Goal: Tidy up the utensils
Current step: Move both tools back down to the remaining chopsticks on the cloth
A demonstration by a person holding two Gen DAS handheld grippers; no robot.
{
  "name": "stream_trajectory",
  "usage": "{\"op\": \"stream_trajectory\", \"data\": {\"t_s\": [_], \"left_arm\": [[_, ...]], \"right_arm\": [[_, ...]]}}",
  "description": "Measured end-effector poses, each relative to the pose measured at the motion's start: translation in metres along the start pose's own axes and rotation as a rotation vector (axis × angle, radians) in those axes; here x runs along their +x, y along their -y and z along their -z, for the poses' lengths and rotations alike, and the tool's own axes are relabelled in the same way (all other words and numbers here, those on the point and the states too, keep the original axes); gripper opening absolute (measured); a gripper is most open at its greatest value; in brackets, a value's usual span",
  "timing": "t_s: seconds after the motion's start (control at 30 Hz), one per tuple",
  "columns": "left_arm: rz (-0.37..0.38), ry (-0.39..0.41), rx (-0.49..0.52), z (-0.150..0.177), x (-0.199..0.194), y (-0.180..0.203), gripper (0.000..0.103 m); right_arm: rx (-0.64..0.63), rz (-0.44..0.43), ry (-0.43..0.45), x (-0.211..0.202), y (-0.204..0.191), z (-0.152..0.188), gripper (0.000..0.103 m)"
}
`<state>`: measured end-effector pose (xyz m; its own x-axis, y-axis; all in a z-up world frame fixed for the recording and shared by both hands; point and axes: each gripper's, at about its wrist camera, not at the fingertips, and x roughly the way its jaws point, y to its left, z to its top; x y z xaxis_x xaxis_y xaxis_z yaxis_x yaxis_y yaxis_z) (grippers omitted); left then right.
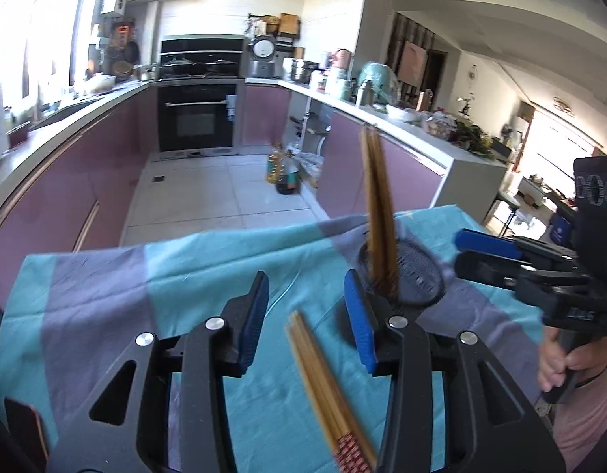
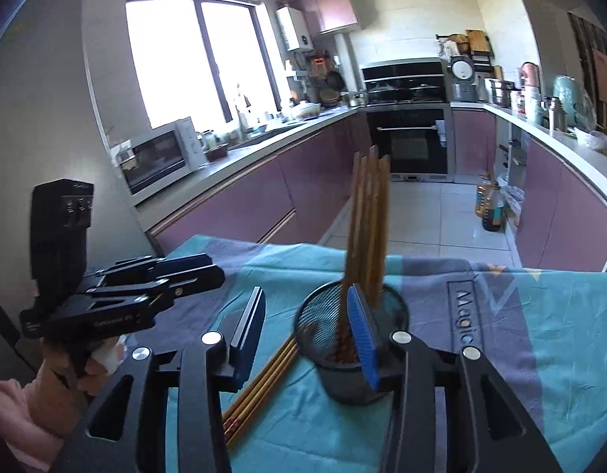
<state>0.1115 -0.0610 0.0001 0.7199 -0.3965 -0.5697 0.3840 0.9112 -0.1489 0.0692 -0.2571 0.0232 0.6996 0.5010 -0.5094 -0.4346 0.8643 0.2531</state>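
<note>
My left gripper [image 1: 307, 323], jaws wide and empty, hangs nearest the loose chopsticks [image 1: 327, 390], probably lengthwise between them; mesh holder [image 1: 417, 276] beyond-right.

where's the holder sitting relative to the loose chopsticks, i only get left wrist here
Observer: In the right wrist view the mesh holder stands upright just right of the loose chopsticks, which lie flat on the cloth.
Operator: anything in it yet
Observer: Yes, a bundle of chopsticks stands in it, leaning slightly.
Operator: is my right gripper holding any
Observer: No, the right gripper is open and empty, with the holder just beyond its fingers.
Operator: and the left
Observer: The left gripper looks empty, off to the left of the holder.
</note>
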Motion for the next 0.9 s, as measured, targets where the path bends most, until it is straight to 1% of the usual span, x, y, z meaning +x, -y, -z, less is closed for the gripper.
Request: {"op": "stream_trajectory", "data": {"t_s": [0.07, 0.2, 0.33, 0.43, 0.47, 0.57, 0.67, 0.73, 0.9], "left_arm": [[-0.019, -0.018, 0.003, 0.014, -0.003, -0.007, 0.041], [-0.05, -0.08, 0.009, 0.046, -0.001, -0.015, 0.041], [-0.05, -0.135, 0.007, 0.073, 0.005, -0.021, 0.041], [-0.054, -0.157, 0.01, 0.084, 0.01, -0.017, 0.042], [-0.053, -0.165, 0.011, 0.087, 0.011, -0.015, 0.044], [-0.044, -0.188, 0.001, 0.099, 0.014, -0.014, 0.045], [-0.04, -0.204, -0.011, 0.102, 0.019, -0.012, 0.045], [-0.039, -0.211, -0.017, 0.104, 0.02, -0.012, 0.045], [-0.039, -0.225, -0.015, 0.106, 0.023, -0.007, 0.045]], "right_arm": [[0.001, -0.024, -0.035, 0.004, -0.006, 0.013, 0.042], [0.006, -0.037, -0.108, 0.019, -0.017, 0.036, 0.042], [0.028, -0.046, -0.196, 0.041, -0.025, 0.06, 0.042], [0.037, -0.034, -0.237, 0.052, -0.031, 0.072, 0.041], [0.043, -0.034, -0.246, 0.055, -0.033, 0.075, 0.041], [0.04, -0.015, -0.262, 0.058, -0.037, 0.082, 0.042], [0.027, -0.002, -0.275, 0.062, -0.045, 0.086, 0.042], [0.013, 0.011, -0.282, 0.063, -0.049, 0.088, 0.045], [-0.017, 0.029, -0.292, 0.068, -0.056, 0.091, 0.045]]}}
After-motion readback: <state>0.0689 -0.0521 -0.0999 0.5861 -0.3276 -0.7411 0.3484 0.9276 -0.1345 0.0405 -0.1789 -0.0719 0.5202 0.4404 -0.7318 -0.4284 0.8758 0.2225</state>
